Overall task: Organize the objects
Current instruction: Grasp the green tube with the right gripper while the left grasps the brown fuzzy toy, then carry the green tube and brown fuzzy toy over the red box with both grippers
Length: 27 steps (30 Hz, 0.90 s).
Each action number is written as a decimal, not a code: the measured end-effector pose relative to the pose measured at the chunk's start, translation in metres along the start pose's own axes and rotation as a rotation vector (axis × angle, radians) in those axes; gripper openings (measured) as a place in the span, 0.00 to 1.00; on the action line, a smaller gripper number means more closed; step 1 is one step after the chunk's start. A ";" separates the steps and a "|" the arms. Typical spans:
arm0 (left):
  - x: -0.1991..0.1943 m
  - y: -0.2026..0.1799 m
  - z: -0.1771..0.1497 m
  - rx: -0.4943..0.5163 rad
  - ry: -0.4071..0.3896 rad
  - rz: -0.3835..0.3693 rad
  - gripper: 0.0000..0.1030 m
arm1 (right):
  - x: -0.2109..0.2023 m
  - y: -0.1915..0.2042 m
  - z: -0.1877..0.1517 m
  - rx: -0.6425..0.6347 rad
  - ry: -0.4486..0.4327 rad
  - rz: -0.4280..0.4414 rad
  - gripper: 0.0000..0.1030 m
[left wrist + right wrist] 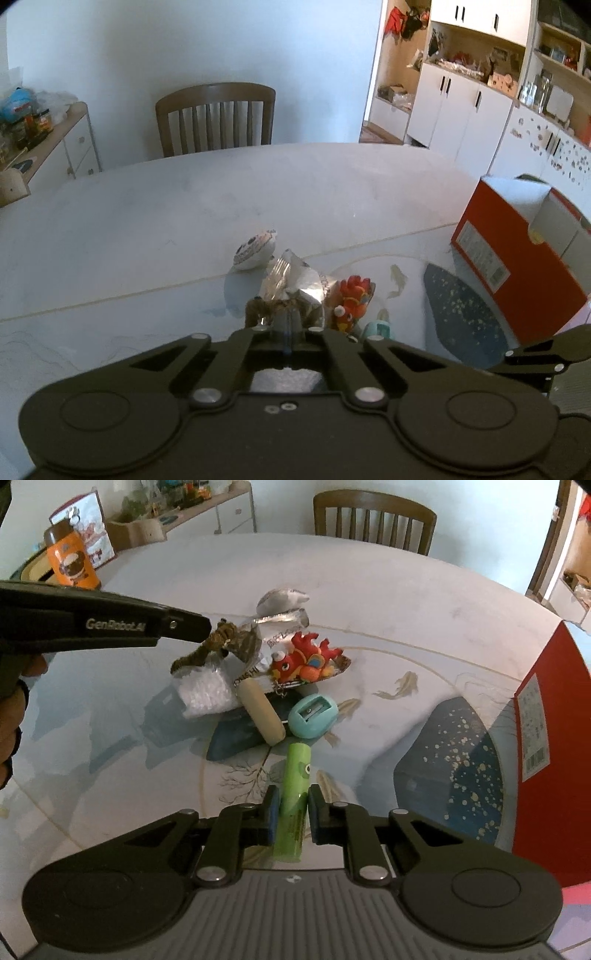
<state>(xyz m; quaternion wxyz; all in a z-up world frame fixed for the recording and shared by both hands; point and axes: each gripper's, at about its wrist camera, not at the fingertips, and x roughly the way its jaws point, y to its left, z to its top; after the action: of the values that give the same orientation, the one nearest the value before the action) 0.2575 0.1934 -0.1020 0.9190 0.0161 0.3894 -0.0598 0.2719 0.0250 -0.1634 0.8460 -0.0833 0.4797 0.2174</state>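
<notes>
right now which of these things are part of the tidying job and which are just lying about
Part of the job:
- green tube, between the right gripper fingers
- brown twisted cord, at the left gripper tip
- red toy
- teal sharpener
- beige stick
- red box

Lying about:
- chair
- orange bottle

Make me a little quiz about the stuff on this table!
1. True or false: the green tube lies between the fingers of the right tongs.
2. What do the left tongs grip? A) brown cord B) red toy C) white pouch
3. Fill in: the big box at the table's edge is ___.

Key: 1 true; 2 A; 3 red.
</notes>
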 end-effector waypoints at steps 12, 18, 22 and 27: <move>-0.032 0.004 0.006 -0.057 -0.033 -0.012 0.00 | -0.044 -0.020 -0.007 0.089 -0.047 0.044 0.14; -0.020 -0.001 0.002 -0.040 -0.004 -0.007 0.12 | -0.049 -0.029 -0.016 0.111 -0.046 0.043 0.14; -0.012 -0.004 0.000 -0.009 0.010 0.002 0.18 | -0.050 -0.034 -0.023 0.134 -0.041 0.047 0.14; 0.005 -0.004 -0.002 0.019 0.040 0.037 0.30 | -0.054 -0.036 -0.027 0.143 -0.045 0.044 0.14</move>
<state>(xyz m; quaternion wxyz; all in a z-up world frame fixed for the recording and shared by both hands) 0.2593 0.1891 -0.1070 0.9117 0.0333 0.4069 -0.0462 0.2429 -0.0325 -0.1346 0.8553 -0.0073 0.4766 0.2029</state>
